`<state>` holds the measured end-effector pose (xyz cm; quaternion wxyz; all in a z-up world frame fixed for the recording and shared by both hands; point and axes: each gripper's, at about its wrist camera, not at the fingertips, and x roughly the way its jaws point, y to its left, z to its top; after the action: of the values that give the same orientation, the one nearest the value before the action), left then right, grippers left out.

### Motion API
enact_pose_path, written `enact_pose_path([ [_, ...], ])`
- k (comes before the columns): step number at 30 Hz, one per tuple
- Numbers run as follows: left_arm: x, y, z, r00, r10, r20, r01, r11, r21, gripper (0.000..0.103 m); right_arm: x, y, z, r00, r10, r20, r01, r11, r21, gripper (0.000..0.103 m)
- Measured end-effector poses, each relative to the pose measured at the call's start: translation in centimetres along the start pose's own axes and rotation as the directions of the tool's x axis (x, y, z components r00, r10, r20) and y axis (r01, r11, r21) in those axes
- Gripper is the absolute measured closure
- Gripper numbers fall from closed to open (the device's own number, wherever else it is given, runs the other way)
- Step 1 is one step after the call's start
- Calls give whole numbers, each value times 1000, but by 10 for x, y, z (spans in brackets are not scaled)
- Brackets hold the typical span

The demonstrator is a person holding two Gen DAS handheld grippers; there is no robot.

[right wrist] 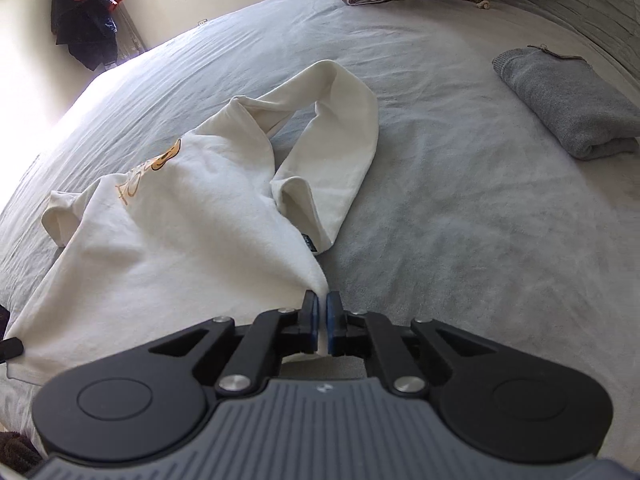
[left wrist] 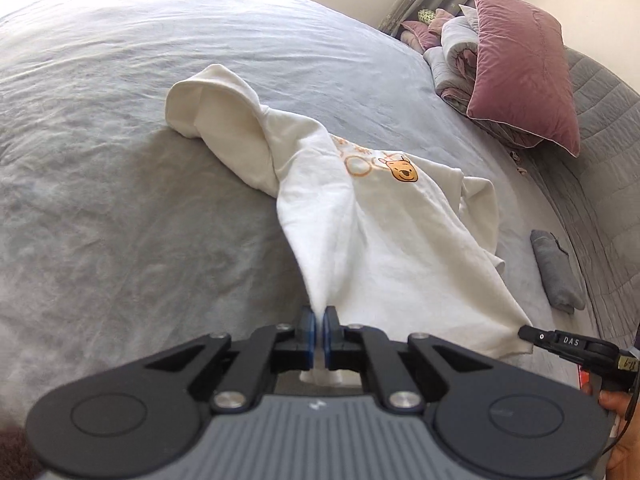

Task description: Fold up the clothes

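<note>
Nearest to us, our left gripper (left wrist: 319,322) is closed on the bottom hem of a white sweatshirt (left wrist: 360,216), and a thin fold of the cloth is pinched between its blue pads (left wrist: 308,330). Our right gripper (right wrist: 322,312) is closed in the same way on the other corner of the same hem, with cloth between its pads too. In the left wrist view the tip of the right gripper shows at the right edge, at the hem corner.

The sweatshirt lies on a bed with a grey cover (left wrist: 120,120). Its hem end rises to the grippers, while the chest part, with an orange bear face print (left wrist: 404,171), rests on the cover. One sleeve (left wrist: 224,120) lies folded toward the far left in the left view. The other sleeve (right wrist: 344,120) makes a loop beside the body in the right view.

Further away, well apart from the sweatshirt, we see a folded grey garment (right wrist: 568,112) on the bed. Beyond it a pink pillow (left wrist: 524,68) leans on a rolled quilt (left wrist: 452,60). A dark garment (right wrist: 86,12) hangs near the window in the far corner.
</note>
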<state>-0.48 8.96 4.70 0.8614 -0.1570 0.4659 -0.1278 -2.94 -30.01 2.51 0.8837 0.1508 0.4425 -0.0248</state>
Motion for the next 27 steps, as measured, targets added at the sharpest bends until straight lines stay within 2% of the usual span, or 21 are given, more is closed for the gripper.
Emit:
enact_pose_path([
  [6,-28,-6,-24,999,-23,-38,27,995,99,99,-37,1,-14,1000,27,-7,-27,998,-51,99],
  [14,-41,-11,-47,993,6,-116,22,972,235,99,-71,13,-39,998,24,-66,-36,983,-177,99],
  [19,-33,-5,-58,982,59,-179,-5,957,289,99,-67,18,-54,990,12,-142,-47,969,-241,99],
  [23,-18,3,-62,970,100,-222,-30,954,300,99,-53,14,-57,982,0,-191,-48,969,-243,98],
  [26,-10,8,-59,962,119,-244,-43,954,295,96,-44,11,-54,978,2,-210,-52,972,-231,94],
  [27,-8,9,-57,961,124,-247,-48,954,295,92,-41,10,-53,977,4,-213,-54,972,-229,89],
])
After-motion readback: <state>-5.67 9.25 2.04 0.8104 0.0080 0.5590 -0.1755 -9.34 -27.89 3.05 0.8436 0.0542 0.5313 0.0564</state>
